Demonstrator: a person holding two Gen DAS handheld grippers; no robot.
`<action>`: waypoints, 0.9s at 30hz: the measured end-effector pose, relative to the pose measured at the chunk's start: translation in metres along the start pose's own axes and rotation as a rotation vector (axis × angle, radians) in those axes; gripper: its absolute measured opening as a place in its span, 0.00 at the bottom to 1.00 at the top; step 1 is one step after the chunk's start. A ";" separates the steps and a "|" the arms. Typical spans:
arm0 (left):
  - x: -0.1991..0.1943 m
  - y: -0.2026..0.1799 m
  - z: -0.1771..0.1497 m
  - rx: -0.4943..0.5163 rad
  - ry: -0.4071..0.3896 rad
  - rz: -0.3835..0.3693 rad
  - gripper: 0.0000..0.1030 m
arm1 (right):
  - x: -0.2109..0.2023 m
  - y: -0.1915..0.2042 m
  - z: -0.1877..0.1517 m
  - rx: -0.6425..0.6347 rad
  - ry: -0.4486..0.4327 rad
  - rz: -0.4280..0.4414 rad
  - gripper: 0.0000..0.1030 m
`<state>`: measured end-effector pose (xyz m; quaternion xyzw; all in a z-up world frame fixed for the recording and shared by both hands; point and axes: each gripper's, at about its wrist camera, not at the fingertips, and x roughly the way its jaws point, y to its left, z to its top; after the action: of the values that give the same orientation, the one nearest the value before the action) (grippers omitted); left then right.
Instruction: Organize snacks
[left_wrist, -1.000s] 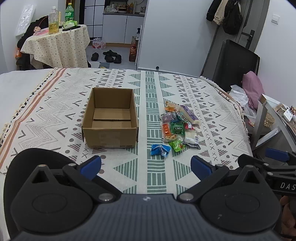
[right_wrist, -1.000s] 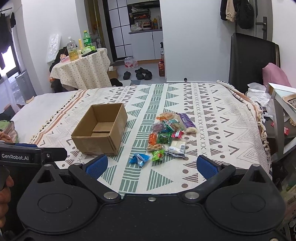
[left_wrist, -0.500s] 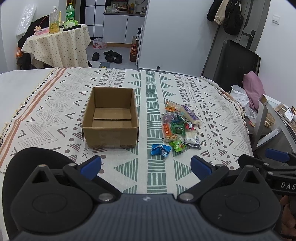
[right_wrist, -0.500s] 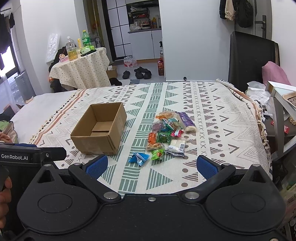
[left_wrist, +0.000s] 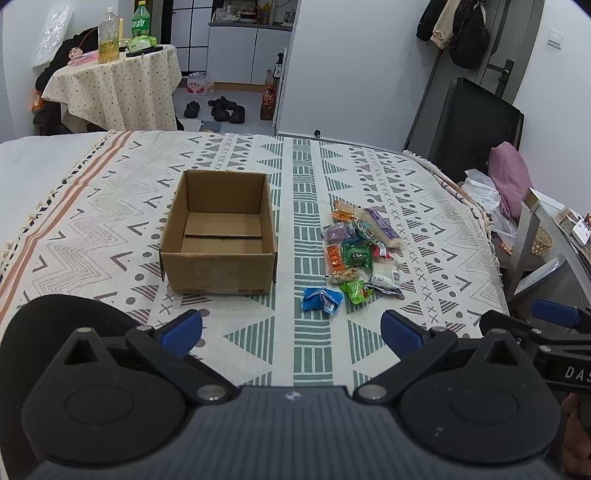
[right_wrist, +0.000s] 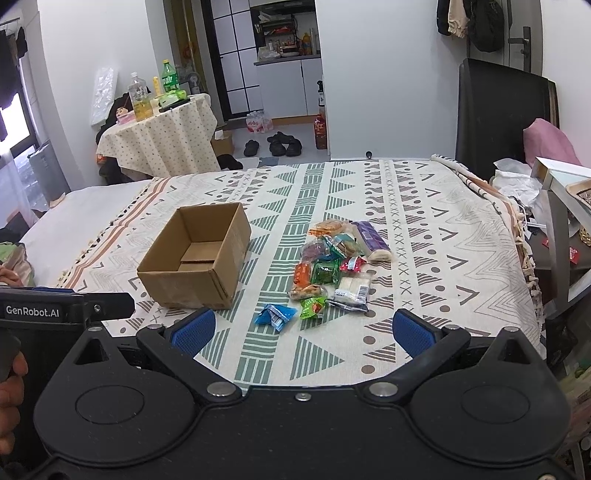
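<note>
Snacks (right_wrist: 332, 267); "GenRobot.AI" on left gripper (right_wrist: 66, 310)

Both tools are matte black plastic. The left gripper (left_wrist: 291, 332) has blue pads (left_wrist: 181, 330) on angled finger links, silver pivot screws and round discs moulded in its ribbed grey-black body. The right gripper (right_wrist: 303, 330) matches, with blue fingertips (right_wrist: 412, 332). White "GenRobot.AI" lettering marks one housing, "DAS" the other. Bare fingers of a hand (right_wrist: 11, 391) show at the edge.
</note>
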<state>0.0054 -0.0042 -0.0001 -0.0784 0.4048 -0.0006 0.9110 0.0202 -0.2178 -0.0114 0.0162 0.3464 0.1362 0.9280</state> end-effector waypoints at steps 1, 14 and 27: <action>0.002 0.000 0.000 -0.001 0.002 0.001 1.00 | 0.001 0.000 0.000 0.001 0.001 -0.002 1.00; 0.028 -0.006 0.006 -0.015 0.029 -0.013 0.99 | 0.019 -0.016 0.005 0.009 -0.006 -0.009 1.00; 0.073 -0.025 0.009 0.000 0.101 -0.032 0.99 | 0.051 -0.048 0.002 0.108 0.030 -0.013 1.00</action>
<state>0.0623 -0.0322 -0.0444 -0.0849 0.4492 -0.0194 0.8892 0.0701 -0.2508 -0.0486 0.0618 0.3672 0.1116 0.9213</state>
